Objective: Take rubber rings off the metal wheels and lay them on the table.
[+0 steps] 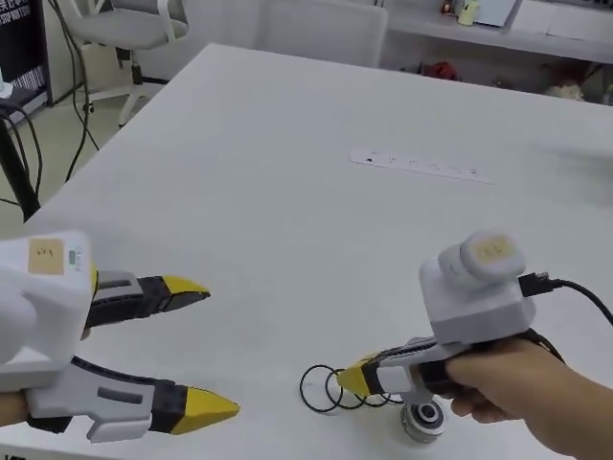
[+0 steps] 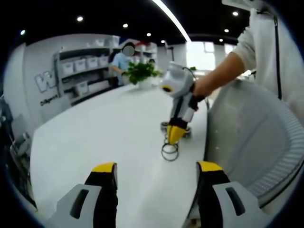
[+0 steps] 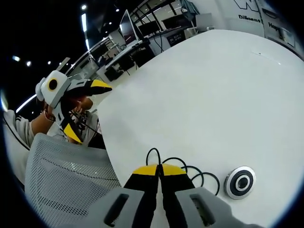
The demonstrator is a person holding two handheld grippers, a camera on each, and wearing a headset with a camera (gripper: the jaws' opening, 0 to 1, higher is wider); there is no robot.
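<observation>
We are holding the right gripper (image 1: 347,379) with its jaws pressed together, tips down among the black rubber rings (image 1: 324,388); we cannot tell whether a ring is pinched. The rings are lying on the white table (image 1: 287,192) just beside the metal wheel (image 1: 421,420). The left gripper (image 1: 218,350) is hovering well apart from the wheel, jaws spread wide and gripping nothing.

The rings (image 1: 321,388) lay on the table (image 1: 287,220) near its front edge, just left of the wheel (image 1: 422,420); the right gripper (image 1: 352,379) sat over them; the left gripper (image 1: 206,347) was well apart to the left; a power strip (image 1: 420,165) lay farther back
</observation>
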